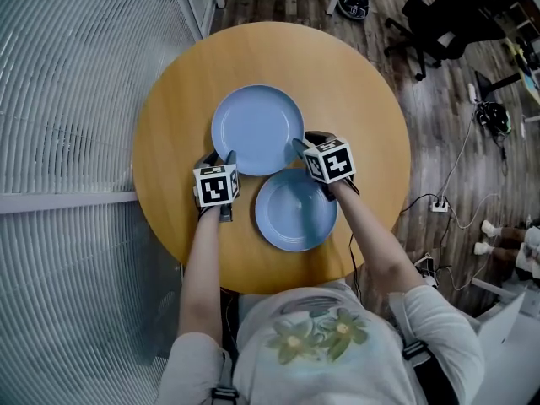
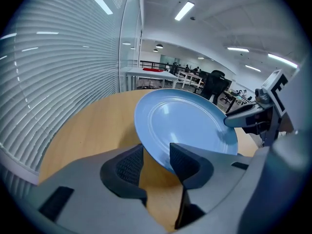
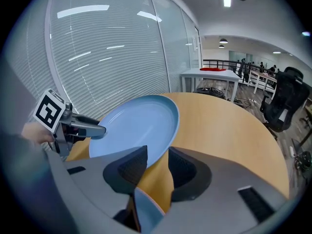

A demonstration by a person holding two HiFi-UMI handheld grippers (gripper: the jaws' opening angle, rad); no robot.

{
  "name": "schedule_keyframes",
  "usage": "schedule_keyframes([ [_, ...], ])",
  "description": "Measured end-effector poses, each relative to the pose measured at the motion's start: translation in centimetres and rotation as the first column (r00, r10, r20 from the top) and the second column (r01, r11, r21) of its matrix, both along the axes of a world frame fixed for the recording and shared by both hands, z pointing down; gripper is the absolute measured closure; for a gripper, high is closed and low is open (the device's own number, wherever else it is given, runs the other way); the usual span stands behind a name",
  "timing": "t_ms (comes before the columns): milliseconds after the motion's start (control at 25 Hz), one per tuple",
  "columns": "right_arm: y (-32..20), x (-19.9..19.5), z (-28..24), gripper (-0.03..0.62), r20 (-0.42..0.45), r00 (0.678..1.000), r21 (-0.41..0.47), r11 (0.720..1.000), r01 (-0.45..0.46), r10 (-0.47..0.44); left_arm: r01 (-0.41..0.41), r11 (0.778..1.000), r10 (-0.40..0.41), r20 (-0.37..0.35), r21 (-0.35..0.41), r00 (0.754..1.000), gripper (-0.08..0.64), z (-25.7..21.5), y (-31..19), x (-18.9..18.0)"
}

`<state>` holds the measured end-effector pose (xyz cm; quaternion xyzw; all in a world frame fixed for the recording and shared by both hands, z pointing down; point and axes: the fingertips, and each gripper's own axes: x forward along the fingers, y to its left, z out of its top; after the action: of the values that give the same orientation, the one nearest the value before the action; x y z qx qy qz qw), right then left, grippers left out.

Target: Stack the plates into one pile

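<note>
We are holding one blue plate (image 1: 257, 129) over the middle of the round wooden table (image 1: 363, 83), with a gripper on each side of it. The left gripper (image 1: 219, 157) is biting the plate's left rim and the right gripper (image 1: 305, 143) is biting its right rim.

In the left gripper view, the left gripper (image 2: 156, 157) is standing with its jaws fairly wide apart yet closed on the plate (image 2: 185, 118). The rim is running slantwise through the gap, and the plate is tilting up and away, clear of the table (image 2: 92, 126) beneath it. Across the plate, the right gripper (image 2: 233, 121) is pinching the opposite edge.

The right gripper view is showing the same from the other side (a mirror of it, really). The right gripper (image 3: 157, 162) is clamping the plate (image 3: 136, 126) by its rim, with its jaws parted only as far as the rim's curl asks. The left gripper (image 3: 97, 129) is gripping the far edge, and the table (image 3: 229, 126) is lying below.

The second plate (image 1: 295, 213), the same blue, is lying flat on the table nearer to us, just beside the held one. From above their edges are looking as if they meet, and we cannot tell whether they touch. In the right gripper view a sliver of the second plate (image 3: 146, 213) is peeking out under the jaws.
</note>
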<state>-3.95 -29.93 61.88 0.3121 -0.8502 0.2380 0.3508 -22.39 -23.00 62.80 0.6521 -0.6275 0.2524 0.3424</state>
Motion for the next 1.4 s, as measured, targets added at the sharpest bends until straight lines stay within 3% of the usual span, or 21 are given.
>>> schedule_keyframes([
  [640, 12.3, 5.2, -9.1, 0.443, 0.112, 0.994, 0.094, 0.996, -0.012, 0.002, 0.013, 0.992, -0.013, 0.001, 0.127, 1.0, 0.373, -9.1, 12.1, 5.1],
  [920, 18.5, 8.6, -11.4, 0.443, 0.07, 0.997, 0.168, 0.986, 0.012, -0.024, 0.012, 0.992, -0.006, -0.049, 0.123, 0.999, 0.397, -11.2, 18.7, 8.4],
  [1400, 27.0, 14.5, -10.8, 0.443, 0.117, 0.993, 0.122, 0.992, -0.03, 0.016, -0.035, 0.992, 0.044, -0.073, 0.121, 0.996, 0.397, -11.1, 26.6, 13.8],
])
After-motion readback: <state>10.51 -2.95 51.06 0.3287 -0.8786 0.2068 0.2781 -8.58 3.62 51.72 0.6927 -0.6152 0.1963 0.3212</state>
